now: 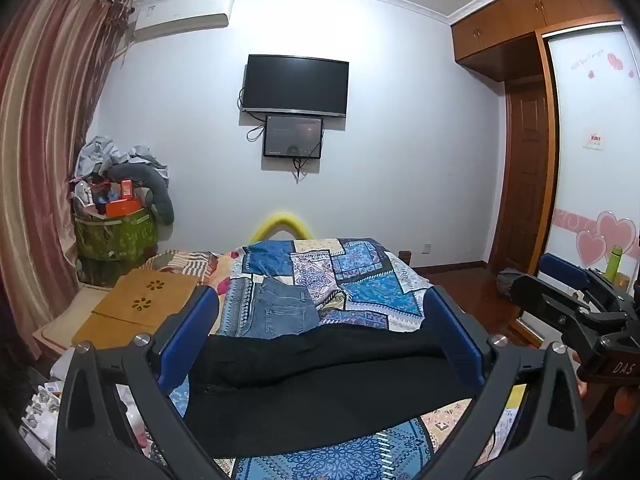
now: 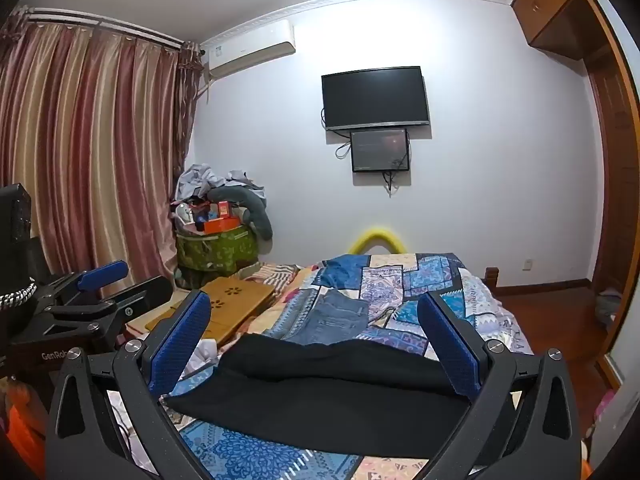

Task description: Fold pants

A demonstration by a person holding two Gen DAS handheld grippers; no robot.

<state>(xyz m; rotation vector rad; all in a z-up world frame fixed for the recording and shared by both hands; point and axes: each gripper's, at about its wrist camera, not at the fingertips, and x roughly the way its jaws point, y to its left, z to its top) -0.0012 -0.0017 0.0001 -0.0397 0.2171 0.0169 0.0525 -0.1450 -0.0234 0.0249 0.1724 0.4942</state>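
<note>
Left wrist view: the left gripper (image 1: 320,320) has its jaws spread wide, blue pads (image 1: 188,340) well apart and pinching nothing. Black pants (image 1: 320,380) lie across the near part of the bed (image 1: 360,280), spanning the gap between the two fingers; they appear already doubled over, an upper layer resting on a lower one. Whether the pads touch the cloth cannot be told. Beyond the pants, folded jeans (image 1: 286,312) lie on the patchwork quilt (image 1: 372,276). A wooden lap tray (image 1: 140,304) sits at the bed's left side. The right gripper (image 1: 568,300) enters from the right edge, seen from the side, apart from the pants. On the far wall hang a TV (image 1: 295,85) and a smaller screen (image 1: 293,136) just below it. A green bin (image 1: 116,236) piled with clothes and boxes stands by the curtain (image 1: 44,160).

Right wrist view: the right gripper (image 2: 314,336) likewise stands with jaws wide apart, holding nothing. The pants (image 2: 328,396) lie between its fingers on the bed (image 2: 480,304), their far edge slightly raised and rumpled. The jeans (image 2: 332,320) lie just behind them. The left gripper (image 2: 116,284) shows at the left edge, side-on, its jaws spread with nothing between them. The lap tray (image 2: 236,300), bin (image 2: 216,248), TV (image 2: 375,98) and curtain (image 2: 88,152) are also visible.
</note>
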